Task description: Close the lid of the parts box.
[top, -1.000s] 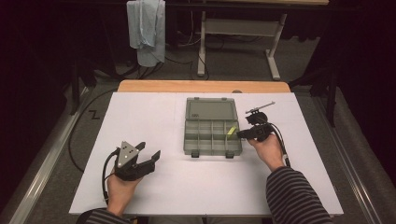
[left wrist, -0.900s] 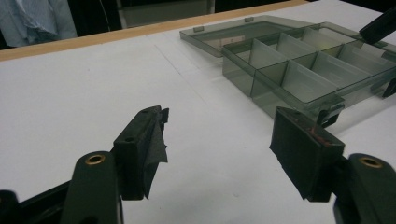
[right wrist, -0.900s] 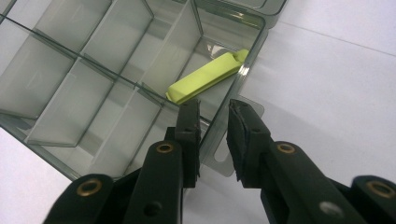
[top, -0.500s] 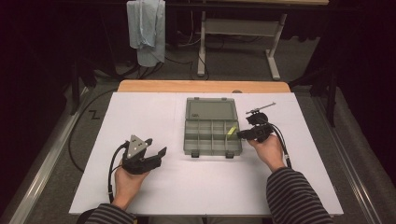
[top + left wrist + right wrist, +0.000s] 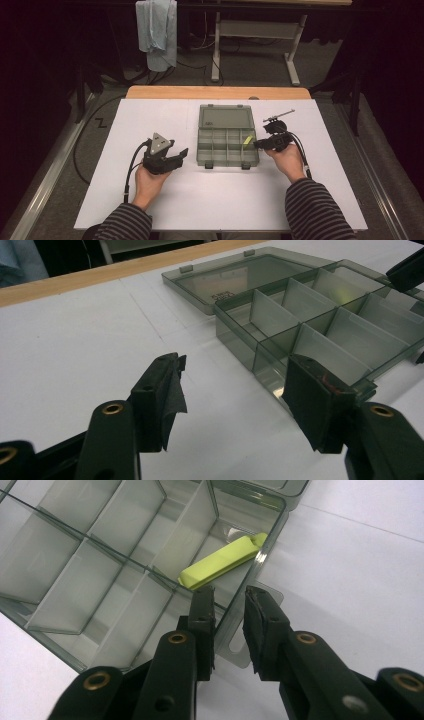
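Left of organizer box (image 5: 227,141): bare desk (image 5: 150,120), open passage.
Box's right edge: right gripper (image 5: 260,144) blocks it.
Behind it: small tool (image 5: 278,117).

Small print on the box lid (image 5: 235,280), too blurred to read

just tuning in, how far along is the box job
Done: the organizer box lies open and a yellow-green piece sits in a right-hand compartment. In hand: the right gripper straddles that wall; the left gripper, empty, faces the box. Left: likely closing the lid.
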`<state>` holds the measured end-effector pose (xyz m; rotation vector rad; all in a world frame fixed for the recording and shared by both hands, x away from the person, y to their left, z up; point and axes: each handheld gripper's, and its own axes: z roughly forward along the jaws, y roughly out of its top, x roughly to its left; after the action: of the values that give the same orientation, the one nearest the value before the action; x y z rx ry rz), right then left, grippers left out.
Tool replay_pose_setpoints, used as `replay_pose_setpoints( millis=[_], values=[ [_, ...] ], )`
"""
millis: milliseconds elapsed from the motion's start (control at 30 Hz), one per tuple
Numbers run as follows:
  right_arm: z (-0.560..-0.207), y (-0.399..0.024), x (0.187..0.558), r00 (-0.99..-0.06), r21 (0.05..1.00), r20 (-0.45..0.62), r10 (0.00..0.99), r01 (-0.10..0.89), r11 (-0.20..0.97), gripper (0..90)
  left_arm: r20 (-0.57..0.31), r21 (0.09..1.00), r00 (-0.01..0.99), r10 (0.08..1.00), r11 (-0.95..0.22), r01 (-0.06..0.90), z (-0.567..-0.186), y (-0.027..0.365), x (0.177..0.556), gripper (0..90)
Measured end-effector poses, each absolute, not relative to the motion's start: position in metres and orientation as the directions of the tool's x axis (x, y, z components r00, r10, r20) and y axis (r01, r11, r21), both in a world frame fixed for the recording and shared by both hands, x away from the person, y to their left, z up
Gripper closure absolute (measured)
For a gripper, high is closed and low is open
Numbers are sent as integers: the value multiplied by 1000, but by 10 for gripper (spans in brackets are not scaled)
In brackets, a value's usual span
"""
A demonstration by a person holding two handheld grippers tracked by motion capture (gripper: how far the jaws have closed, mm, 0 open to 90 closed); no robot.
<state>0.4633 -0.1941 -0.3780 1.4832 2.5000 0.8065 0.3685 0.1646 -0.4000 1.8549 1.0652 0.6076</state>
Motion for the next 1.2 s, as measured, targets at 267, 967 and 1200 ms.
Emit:
replay_pose_setpoints(
  millis=[267, 967, 1200],
  values=[
    [-378, -194, 464, -510, 500, 162, 845, 780, 376, 765, -10, 849, 507, 862, -260, 459, -394, 155, 383, 430],
    [-377, -194, 465, -506, 494, 167, 846, 786, 372, 766, -35, 776, 517, 855, -303, 553, -385, 131, 426, 421],
    [-377, -194, 465, -505, 489, 167, 846, 788, 374, 766, -38, 758, 519, 854, -314, 573, -384, 124, 438, 423]
  ],
)
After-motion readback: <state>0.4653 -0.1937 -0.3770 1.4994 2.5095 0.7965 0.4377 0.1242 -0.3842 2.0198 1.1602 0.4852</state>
